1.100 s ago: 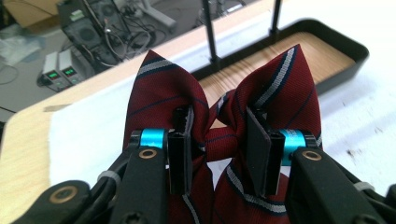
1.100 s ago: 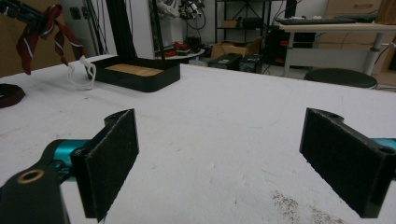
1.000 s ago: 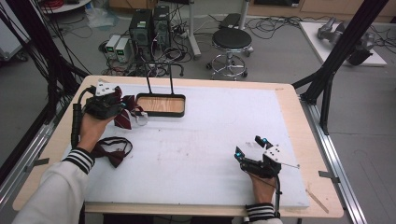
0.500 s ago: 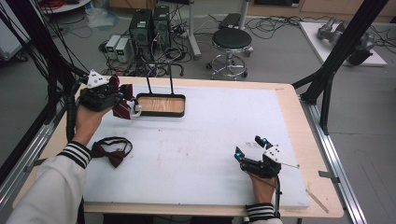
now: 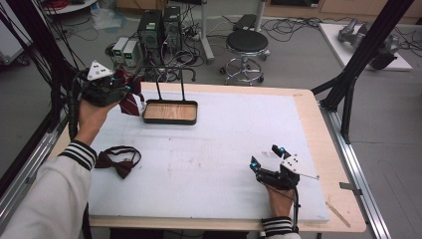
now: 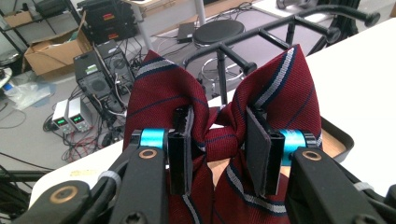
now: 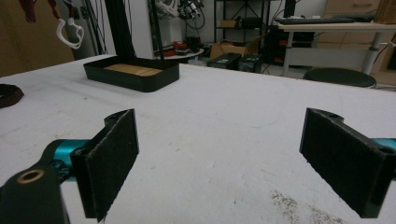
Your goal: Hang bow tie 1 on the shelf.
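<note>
The left tongs (image 5: 118,93), clamped on the striped red bow tie (image 5: 128,97), are now lifted higher off the worktop (image 5: 224,149) and farther back-left, level with the black stand's (image 5: 169,110) left end

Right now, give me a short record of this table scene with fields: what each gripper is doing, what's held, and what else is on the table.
left gripper: raised above the table's far left corner, beside the stand
held item: striped red bow tie, fingers shut on its centre knot
right gripper: low at the table's near right, open, nothing between its fingers
stand: black rack rising from a wood-floored tray
second tie: dark red bow tie lying flat on the white mat, near left
</note>
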Action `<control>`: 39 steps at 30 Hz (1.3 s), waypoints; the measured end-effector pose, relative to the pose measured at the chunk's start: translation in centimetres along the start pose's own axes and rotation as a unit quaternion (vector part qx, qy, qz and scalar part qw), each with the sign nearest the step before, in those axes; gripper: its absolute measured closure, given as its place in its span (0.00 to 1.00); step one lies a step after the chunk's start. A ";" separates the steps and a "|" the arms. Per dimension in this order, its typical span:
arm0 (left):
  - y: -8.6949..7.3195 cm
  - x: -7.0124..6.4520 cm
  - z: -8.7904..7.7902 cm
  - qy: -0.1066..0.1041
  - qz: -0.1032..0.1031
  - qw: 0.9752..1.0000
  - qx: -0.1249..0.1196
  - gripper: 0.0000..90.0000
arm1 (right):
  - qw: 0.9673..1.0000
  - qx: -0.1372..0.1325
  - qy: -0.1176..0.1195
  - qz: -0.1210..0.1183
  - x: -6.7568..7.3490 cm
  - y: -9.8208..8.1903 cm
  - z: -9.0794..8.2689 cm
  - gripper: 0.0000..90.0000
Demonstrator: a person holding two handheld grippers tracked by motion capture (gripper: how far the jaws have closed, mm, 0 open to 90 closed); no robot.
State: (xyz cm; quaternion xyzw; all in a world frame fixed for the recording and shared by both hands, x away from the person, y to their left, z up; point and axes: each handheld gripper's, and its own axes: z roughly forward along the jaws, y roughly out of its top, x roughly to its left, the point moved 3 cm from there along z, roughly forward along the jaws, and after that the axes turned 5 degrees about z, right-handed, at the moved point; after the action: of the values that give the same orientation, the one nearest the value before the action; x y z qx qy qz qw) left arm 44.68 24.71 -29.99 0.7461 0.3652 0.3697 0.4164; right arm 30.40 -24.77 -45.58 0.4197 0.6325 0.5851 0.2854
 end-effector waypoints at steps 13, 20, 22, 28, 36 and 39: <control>1.9 1.2 0.8 0.009 -0.003 1.000 -0.008 0.72 | 1.000 0.002 -0.001 0.005 0.0 0.0 0.0 0.12; 2.9 2.1 1.2 0.012 -0.001 1.000 -0.006 0.72 | 1.000 0.002 -0.001 0.005 0.0 0.0 0.0 0.12; 3.2 2.3 1.2 0.012 -0.001 1.000 -0.011 0.72 | 1.000 0.001 -0.001 0.004 0.0 0.0 0.0 0.12; 3.6 2.9 1.6 0.012 -0.005 1.000 -0.012 0.72 | 1.000 0.002 -0.001 0.002 0.0 0.0 0.1 0.12; 4.2 2.9 2.4 0.010 -0.002 1.000 -0.016 0.72 | 1.000 0.004 -0.001 0.003 0.0 0.0 0.1 0.12; 4.6 3.1 2.6 0.014 0.001 1.000 -0.015 0.72 | 1.000 0.003 -0.002 0.003 0.0 0.0 0.1 0.12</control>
State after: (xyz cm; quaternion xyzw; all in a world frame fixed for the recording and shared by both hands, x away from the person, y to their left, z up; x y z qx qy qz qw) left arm 49.37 24.66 -26.15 0.7351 0.3642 0.3859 0.4221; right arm 30.47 -24.73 -45.59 0.4237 0.6327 0.5828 0.2837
